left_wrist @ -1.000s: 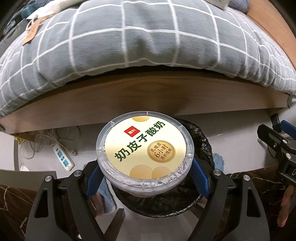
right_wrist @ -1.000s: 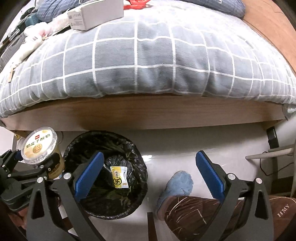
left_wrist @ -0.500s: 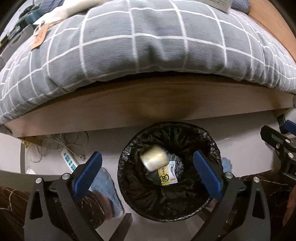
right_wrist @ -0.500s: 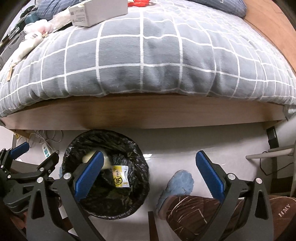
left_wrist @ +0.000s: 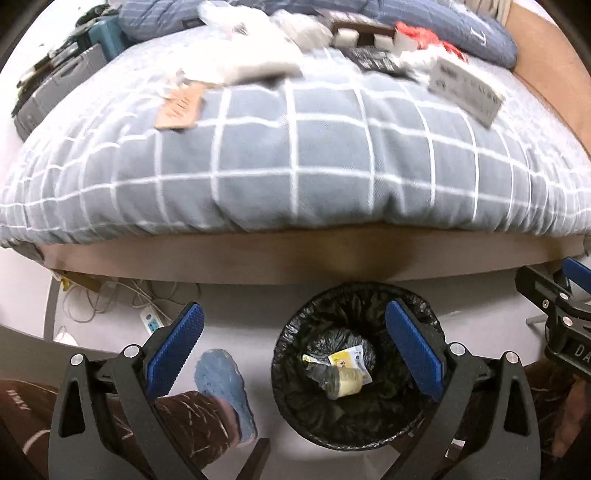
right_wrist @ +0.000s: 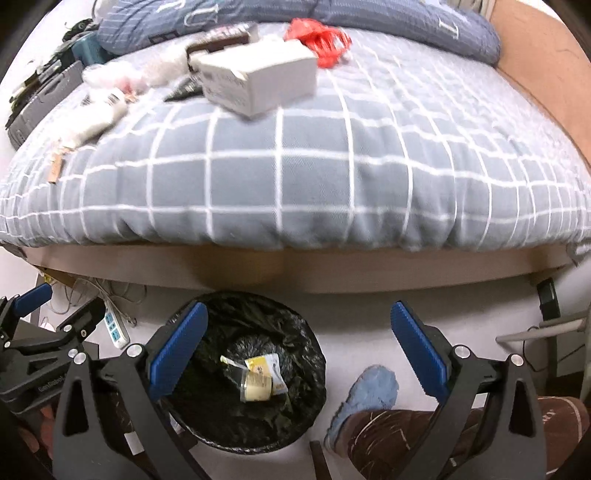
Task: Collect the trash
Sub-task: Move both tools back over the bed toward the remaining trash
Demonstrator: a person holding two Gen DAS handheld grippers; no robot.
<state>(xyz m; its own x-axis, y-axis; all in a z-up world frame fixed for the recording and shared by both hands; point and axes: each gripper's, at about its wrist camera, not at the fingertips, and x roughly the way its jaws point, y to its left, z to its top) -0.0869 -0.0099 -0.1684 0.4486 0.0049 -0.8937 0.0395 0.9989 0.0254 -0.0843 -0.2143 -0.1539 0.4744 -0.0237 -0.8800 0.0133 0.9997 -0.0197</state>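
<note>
- While the left gripper (left_wrist: pixel 291 341) is hanging over the floor with its blue pads spread as wide as they go and gripping nothing, the left wrist view is showing the yogurt cup (left_wrist: pixel 345 382) lying on its side at the bottom of the trash bin (left_wrist: pixel 295 398), a pale cream tub with a clear rim, touching a yellow-and-white wrapper (left_wrist: pixel 351 360).
- That view is also taking in a brown tag (left_wrist: pixel 181 109) and a grey printed box (left_wrist: pixel 465 90) on the checked duvet (left_wrist: pixel 295 177); their print is too blurred to read.
- From the right wrist view, the right gripper (right_wrist: pixel 299 343) is likewise standing wide open and empty, the cup (right_wrist: pixel 255 386) is resting beside the wrapper (right_wrist: pixel 264 365) in the bin (right_wrist: pixel 306 406), and a white carton (right_wrist: pixel 258 79) and red bag (right_wrist: pixel 319 35) are sitting on the bed.
- Only here is the left gripper's body showing lettering, "GenRobot".
</note>
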